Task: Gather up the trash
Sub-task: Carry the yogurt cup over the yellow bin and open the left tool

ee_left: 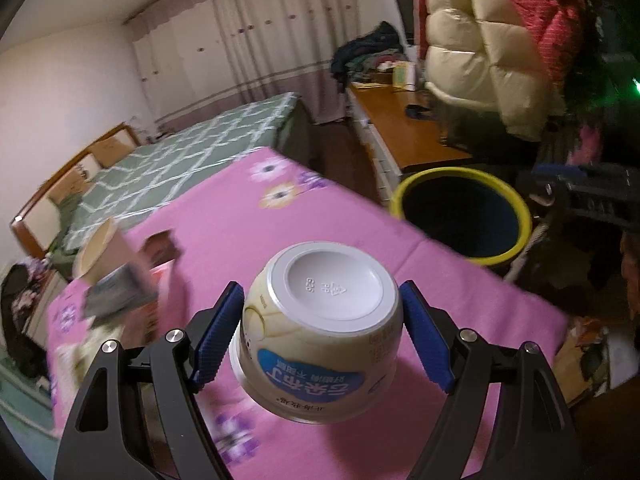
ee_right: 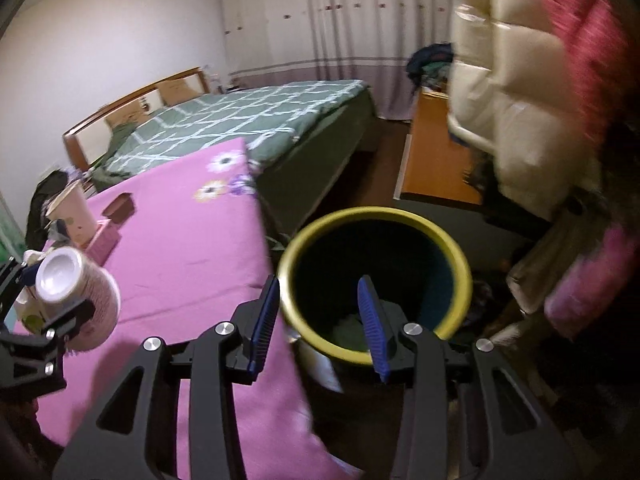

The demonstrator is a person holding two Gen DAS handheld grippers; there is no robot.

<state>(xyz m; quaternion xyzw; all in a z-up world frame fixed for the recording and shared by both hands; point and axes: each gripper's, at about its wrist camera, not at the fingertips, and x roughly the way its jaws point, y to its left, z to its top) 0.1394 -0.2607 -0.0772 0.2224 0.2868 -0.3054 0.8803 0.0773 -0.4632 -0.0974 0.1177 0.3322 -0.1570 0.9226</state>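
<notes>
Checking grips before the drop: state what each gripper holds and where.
Left gripper clamps the pudding cup by its side walls, base facing forward. Right gripper holds nothing.

Pink floral tablecloth [ee_left: 320,216], yellow-rimmed bin [ee_left: 460,216]

The cluttered items [ee_left: 116,292] at the counter's [ee_left: 320,216] far corner are too blurred to identify. The bin's [ee_right: 376,284] contents stay dark and unclear.

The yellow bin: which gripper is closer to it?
Right. The right gripper hangs empty over the yellow bin; the left gripper, holding the pudding cup, is back over the pink table.
</notes>
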